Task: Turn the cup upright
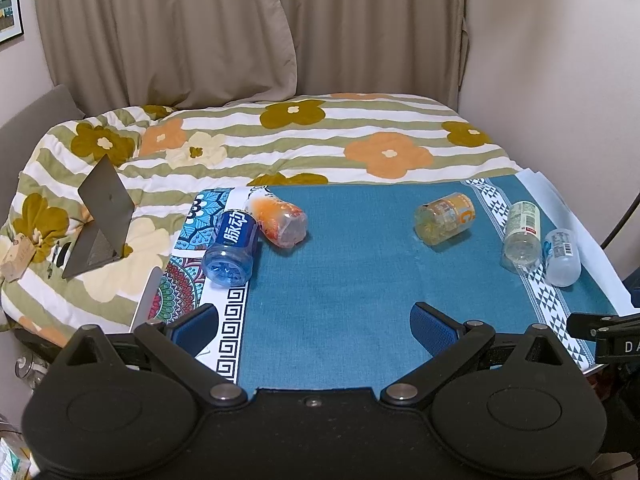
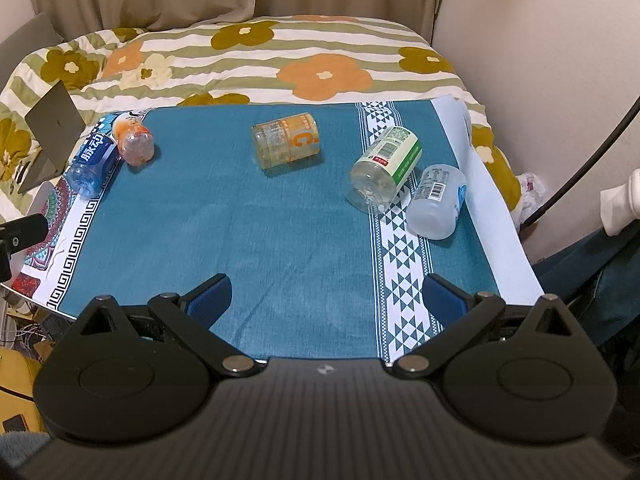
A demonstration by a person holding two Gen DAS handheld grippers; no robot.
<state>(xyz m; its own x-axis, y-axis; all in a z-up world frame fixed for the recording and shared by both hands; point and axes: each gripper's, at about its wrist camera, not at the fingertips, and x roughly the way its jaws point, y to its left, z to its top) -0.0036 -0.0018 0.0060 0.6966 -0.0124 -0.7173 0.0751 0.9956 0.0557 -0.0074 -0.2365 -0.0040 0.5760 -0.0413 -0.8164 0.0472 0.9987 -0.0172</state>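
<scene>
Several cut-off bottle cups lie on their sides on the teal tablecloth (image 1: 340, 280). A blue cup (image 1: 231, 249) and an orange cup (image 1: 282, 220) lie together at the far left. A yellow-orange cup (image 1: 445, 218) lies mid-table. A green-label cup (image 1: 522, 236) and a frosted white cup (image 1: 562, 256) lie at the right. In the right wrist view they are the blue cup (image 2: 94, 164), orange cup (image 2: 135, 142), yellow-orange cup (image 2: 286, 146), green-label cup (image 2: 385, 170) and frosted cup (image 2: 438, 202). My left gripper (image 1: 314, 326) and right gripper (image 2: 326, 298) are open and empty near the front edge.
The table stands against a bed with a floral quilt (image 1: 280, 140). An open laptop (image 1: 102, 220) sits on the bed at the left. Curtains (image 1: 240, 28) hang behind, and a wall (image 1: 560, 60) is at the right. A dark cable (image 2: 588, 152) runs at the right.
</scene>
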